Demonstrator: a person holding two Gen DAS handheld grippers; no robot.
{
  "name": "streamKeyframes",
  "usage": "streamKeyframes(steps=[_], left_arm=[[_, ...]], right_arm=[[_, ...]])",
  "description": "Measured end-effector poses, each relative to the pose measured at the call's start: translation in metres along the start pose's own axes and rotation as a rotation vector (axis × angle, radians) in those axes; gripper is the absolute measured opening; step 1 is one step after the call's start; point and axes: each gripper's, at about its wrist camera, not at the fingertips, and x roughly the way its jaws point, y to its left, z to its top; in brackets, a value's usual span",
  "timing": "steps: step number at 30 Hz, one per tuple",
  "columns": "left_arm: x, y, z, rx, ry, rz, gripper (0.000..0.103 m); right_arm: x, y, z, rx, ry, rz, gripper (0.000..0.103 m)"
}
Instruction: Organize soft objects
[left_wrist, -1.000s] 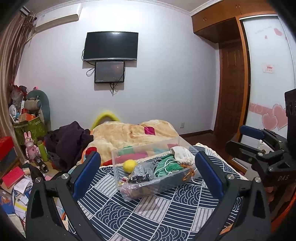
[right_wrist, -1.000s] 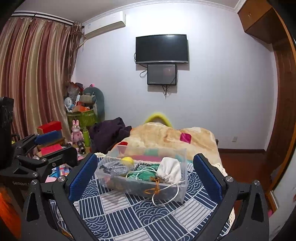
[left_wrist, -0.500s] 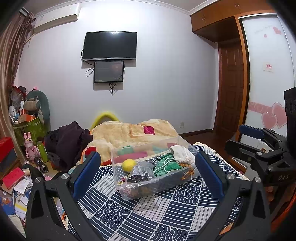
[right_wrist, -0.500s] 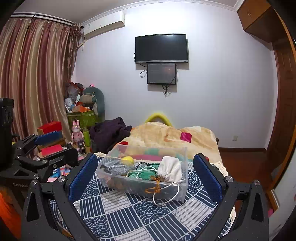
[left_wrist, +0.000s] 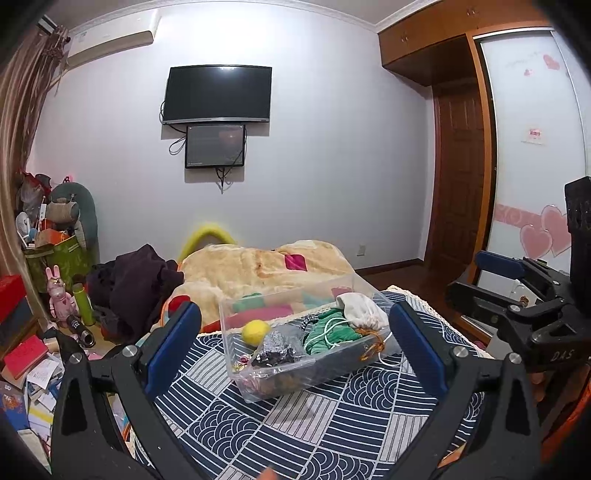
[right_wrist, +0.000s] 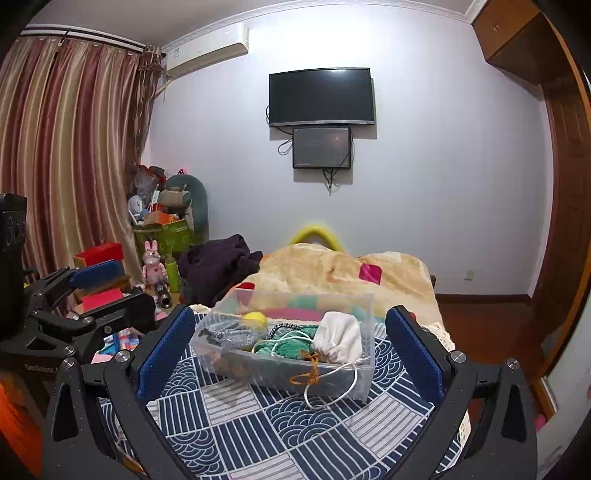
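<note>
A clear plastic box (left_wrist: 258, 384) (right_wrist: 255, 373) sits on a blue patterned cloth (left_wrist: 314, 424) (right_wrist: 258, 424). In it lie a yellow ball (left_wrist: 255, 331) (right_wrist: 255, 318), a white drawstring pouch (left_wrist: 364, 314) (right_wrist: 338, 339), a green bundle (left_wrist: 332, 332) (right_wrist: 291, 349) and a dark grey item (left_wrist: 277, 347) (right_wrist: 229, 334). My left gripper (left_wrist: 295, 339) is open and empty in front of the box. My right gripper (right_wrist: 291, 343) is open and empty, also short of the box. Each gripper shows at the edge of the other's view.
A beige blanket (left_wrist: 258, 269) (right_wrist: 332, 269) lies behind the box with dark clothes (left_wrist: 136, 284) beside it. Toys, boxes and papers (left_wrist: 37, 332) crowd the floor at left. A wardrobe and door (left_wrist: 461, 184) stand at right.
</note>
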Motion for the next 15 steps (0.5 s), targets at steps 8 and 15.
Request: streamKeyframes(steps=[8, 15], left_arm=[[0.0011, -0.0003, 0.0007, -0.004, 0.018, -0.025, 0.103], [0.0012, -0.0003, -0.0005, -0.011, 0.017, -0.020, 0.103]], right_arm=[[-0.0010, 0.0009, 0.0002, 0.000, 0.000, -0.003, 0.103], [0.0014, -0.0002, -0.0014, 0.009, 0.009, -0.002, 0.103]])
